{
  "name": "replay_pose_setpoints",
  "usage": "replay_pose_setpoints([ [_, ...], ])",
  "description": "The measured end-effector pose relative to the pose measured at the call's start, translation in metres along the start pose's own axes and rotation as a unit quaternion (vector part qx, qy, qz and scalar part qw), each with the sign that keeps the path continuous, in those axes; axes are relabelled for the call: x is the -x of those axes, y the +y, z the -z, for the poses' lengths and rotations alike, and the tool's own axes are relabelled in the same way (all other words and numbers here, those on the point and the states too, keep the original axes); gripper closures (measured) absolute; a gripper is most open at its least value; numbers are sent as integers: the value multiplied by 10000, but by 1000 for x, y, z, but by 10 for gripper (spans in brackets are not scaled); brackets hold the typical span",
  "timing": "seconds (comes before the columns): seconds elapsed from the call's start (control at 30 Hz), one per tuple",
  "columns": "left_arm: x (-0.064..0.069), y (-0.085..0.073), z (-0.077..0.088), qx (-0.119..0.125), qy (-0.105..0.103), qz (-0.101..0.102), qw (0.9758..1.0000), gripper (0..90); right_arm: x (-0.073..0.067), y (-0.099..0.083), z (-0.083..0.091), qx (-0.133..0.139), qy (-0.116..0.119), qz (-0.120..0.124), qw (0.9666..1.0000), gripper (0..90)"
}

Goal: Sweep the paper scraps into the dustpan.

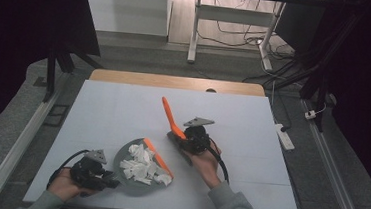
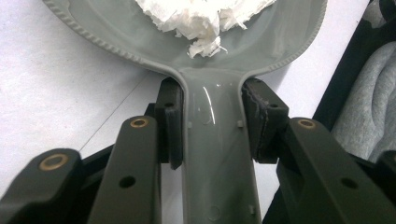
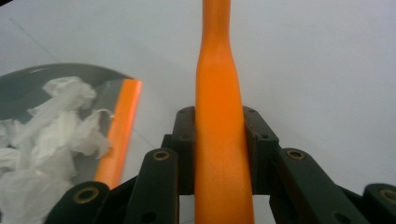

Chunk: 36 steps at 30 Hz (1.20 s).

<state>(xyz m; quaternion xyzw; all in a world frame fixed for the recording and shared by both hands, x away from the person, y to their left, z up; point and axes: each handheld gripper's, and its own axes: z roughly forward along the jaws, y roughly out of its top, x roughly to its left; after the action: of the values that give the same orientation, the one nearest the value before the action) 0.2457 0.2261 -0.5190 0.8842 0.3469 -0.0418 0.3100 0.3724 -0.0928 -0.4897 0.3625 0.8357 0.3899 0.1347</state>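
- Grey dustpan (image 1: pixel 138 173) sits on the white table (image 1: pixel 112 114), pan end just ahead of my left gripper (image 1: pixel 99 174), its handle (image 2: pixel 217 154) running straight back between the jaws.
- Left gripper is clamped on that handle; in the left gripper view both pads press its sides just behind where it flares into the pan.
- Pan holds a heap of torn white paper scraps (image 1: pixel 143 165); a few sit right at the handle-side neck (image 2: pixel 205 44).
- Orange lip (image 1: pixel 158 157) of the dustpan is its far edge from my left gripper, facing toward my right one.
- Orange brush handle (image 3: pixel 222 135) is gripped tight in my right gripper (image 1: pixel 188 141), jaws closed on both sides of it.
- Brush handle long axis runs up and away from my right gripper, tip tilted toward the far side of the table (image 1: pixel 166 105); the dark brush head (image 1: pixel 179 146) sits low by the gripper, near the table.
- Key relation: dustpan's open orange edge lies to the left of my right gripper, near but not touching; pan's long axis points from my left gripper toward the right one.
- Right hand is the nearer one to that lip, so I judge any more sweeping goes leftward into the pan while the left just holds steady.
- No loose scraps visible on the table that I can make out.
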Motion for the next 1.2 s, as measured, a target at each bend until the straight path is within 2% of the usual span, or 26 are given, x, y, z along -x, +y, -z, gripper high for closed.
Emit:
replay_pose_setpoints([
  [0.17,1,1,-1,19,12,21,10000,621,-21,1,-4,-53,116,176,9998,703],
  [0.33,2,3,-2,15,17,43,10000,621,-42,1,-8,-67,436,213,9988,702],
  [0.43,2,3,-3,4,25,51,10000,621,-56,2,-10,-8,498,320,9982,702],
  [0.53,2,3,-3,12,22,56,10000,621,-64,6,-10,53,742,235,9970,702],
  [0.7,2,4,-3,20,9,64,10000,621,-76,7,-12,69,959,263,9950,702],
  [0.87,1,3,-3,46,-4,66,10000,621,-71,9,-7,217,916,214,9953,702],
  [1.03,1,3,-3,66,-8,74,10000,621,-52,13,6,394,763,88,9963,702],
  [1.2,1,3,-3,96,0,93,9999,620,-43,14,17,525,693,56,9962,702],
])
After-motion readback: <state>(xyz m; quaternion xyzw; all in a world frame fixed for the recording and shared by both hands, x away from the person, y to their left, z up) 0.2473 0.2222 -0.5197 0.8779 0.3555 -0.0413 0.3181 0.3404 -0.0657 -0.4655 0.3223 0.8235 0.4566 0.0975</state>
